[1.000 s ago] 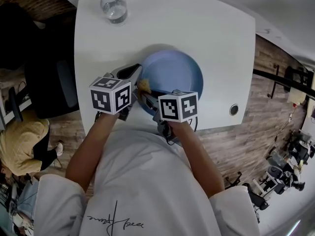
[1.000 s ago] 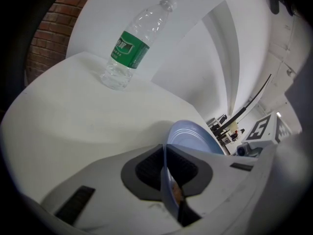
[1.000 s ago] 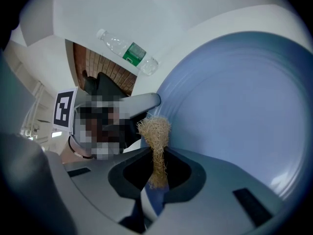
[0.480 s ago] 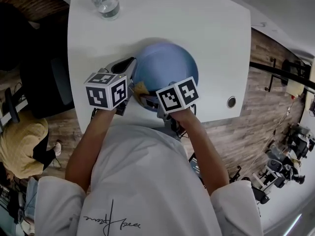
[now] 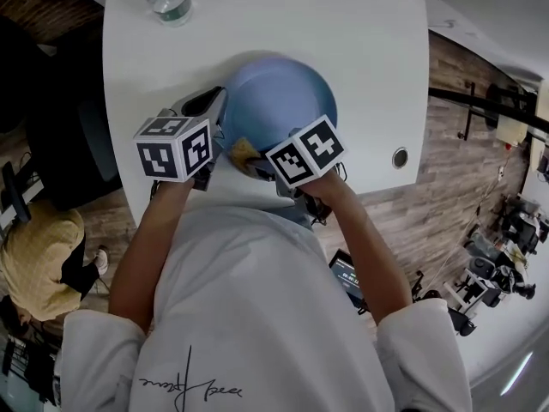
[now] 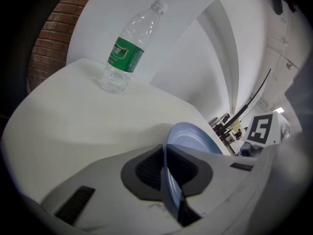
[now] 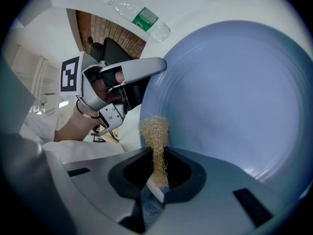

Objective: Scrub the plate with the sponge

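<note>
Head view: your left gripper (image 5: 218,120) clamps the plate's (image 5: 287,93) left rim; your right gripper (image 7: 157,173) pinches the sponge (image 7: 154,130).

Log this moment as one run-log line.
phase: scrub | left gripper: shut on plate rim | right gripper: shut on sponge | sponge: at plate's near rim | bottle: standing, far table corner

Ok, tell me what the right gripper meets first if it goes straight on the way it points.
Probably the blue plate: the sponge held in the right gripper leads, aimed near the plate's edge. Depth is unclear, so it may be touching now.
</note>
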Available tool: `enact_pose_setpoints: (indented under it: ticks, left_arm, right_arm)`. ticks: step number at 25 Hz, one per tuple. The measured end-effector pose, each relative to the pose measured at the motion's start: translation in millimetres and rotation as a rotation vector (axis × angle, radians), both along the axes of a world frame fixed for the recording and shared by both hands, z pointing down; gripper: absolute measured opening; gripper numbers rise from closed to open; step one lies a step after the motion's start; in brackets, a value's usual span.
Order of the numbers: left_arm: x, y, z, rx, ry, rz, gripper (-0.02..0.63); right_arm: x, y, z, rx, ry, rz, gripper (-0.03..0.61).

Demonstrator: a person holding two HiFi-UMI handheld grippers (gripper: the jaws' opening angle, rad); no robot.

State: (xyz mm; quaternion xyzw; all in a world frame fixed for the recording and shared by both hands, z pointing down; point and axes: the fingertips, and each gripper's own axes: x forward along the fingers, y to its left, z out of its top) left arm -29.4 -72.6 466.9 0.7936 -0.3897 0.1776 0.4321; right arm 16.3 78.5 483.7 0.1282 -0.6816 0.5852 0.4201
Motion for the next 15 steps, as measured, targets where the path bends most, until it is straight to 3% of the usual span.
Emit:
enact_pose_setpoints:
  ticks: [5, 15]
  left_arm:
    - [1, -2, -3, 0.006, -0.002, -0.013, 0.018]
    - [2, -1, -2, 0.010, -0.014, -0.008, 0.018]
  right_arm:
    - [11, 5, -3, 0.026, 0.033, -0.073, 0.040]
    - [20, 11, -3, 0.026, 0.048, -0.067, 0.040]
